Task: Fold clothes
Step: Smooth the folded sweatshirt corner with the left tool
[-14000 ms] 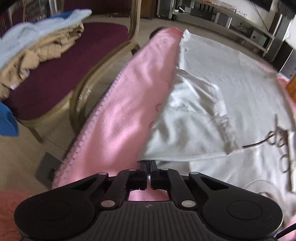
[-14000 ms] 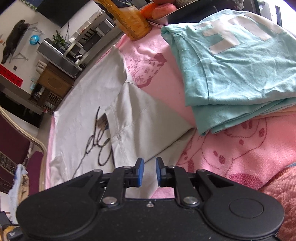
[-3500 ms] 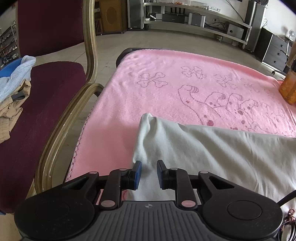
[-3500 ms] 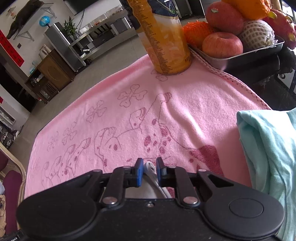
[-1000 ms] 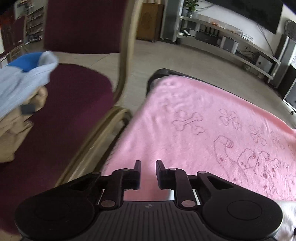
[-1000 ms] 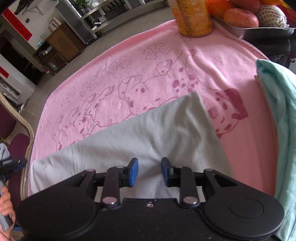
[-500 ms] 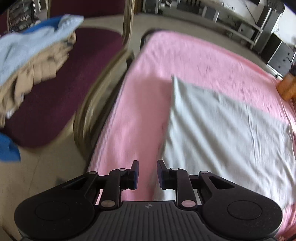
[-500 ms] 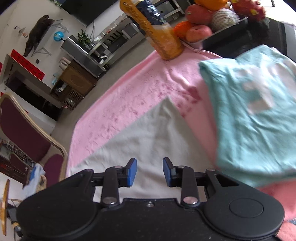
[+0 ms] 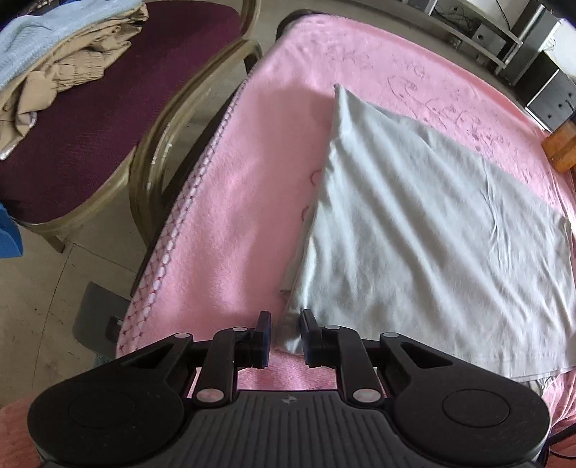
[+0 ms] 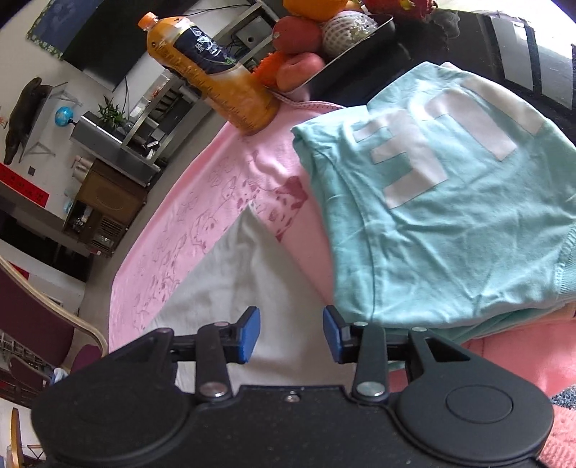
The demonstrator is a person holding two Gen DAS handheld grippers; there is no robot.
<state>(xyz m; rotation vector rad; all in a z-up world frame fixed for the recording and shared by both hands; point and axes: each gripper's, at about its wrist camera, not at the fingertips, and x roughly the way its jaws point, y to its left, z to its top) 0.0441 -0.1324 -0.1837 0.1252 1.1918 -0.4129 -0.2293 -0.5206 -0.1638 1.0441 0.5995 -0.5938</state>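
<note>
A pale grey-white garment (image 9: 424, 230) lies folded flat on the pink towel (image 9: 252, 194) that covers the table. My left gripper (image 9: 285, 336) is open, its fingers either side of the garment's near left corner, not closed on it. My right gripper (image 10: 291, 336) is wide open and empty above the garment's other end (image 10: 244, 273). A folded teal shirt with white letters (image 10: 442, 216) lies stacked to the right of it.
A maroon chair (image 9: 93, 108) with a heap of beige and light blue clothes (image 9: 54, 61) stands left of the table. An orange drink bottle (image 10: 212, 75) and a tray of fruit (image 10: 324, 32) stand at the table's far edge.
Both grippers have pulled back from the garment, which now lies flat. The right jaws have opened wider. The left gripper has dropped to the near left corner.
</note>
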